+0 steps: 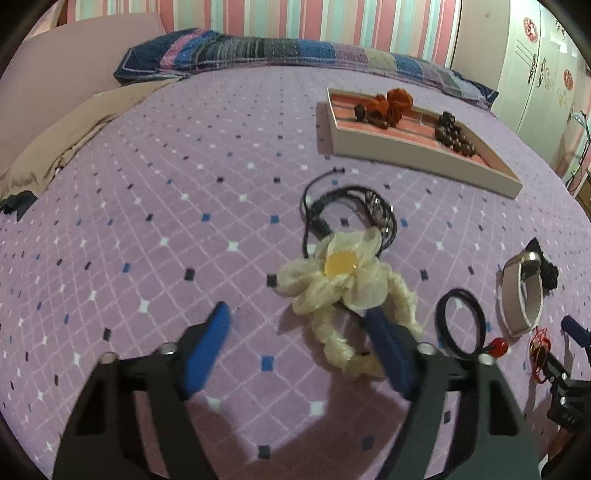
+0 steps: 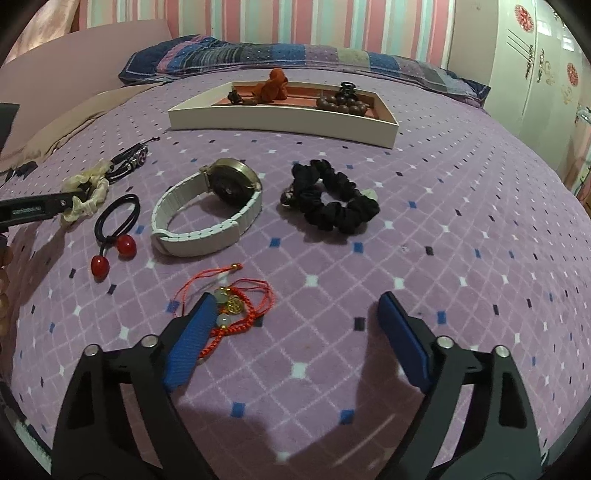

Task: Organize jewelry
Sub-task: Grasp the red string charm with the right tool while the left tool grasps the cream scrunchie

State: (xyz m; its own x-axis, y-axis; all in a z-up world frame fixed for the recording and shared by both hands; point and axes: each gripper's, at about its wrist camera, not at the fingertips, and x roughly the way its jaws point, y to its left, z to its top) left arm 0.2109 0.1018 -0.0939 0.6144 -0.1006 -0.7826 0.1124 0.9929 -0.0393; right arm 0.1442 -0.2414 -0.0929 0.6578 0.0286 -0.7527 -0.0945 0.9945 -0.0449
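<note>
Each gripper shows as a pair of matte black angular arms along the bottom of its frame. The left gripper [image 1: 297, 332] and the right gripper [image 2: 299, 317] both carry ribbed blue pads on their fingers [image 1: 207, 350] [image 2: 192, 339], with round silver screw heads at the pivots and triangular cutouts lower down

I see a bed under a purple cover [image 2: 461, 229] with small diamond marks. A patchwork quilt [image 1: 258, 50] lies folded along its far edge, below a wall [image 2: 295, 20] striped pink and pale green. A white wardrobe [image 2: 535, 66] with red stickers stands right.
</note>
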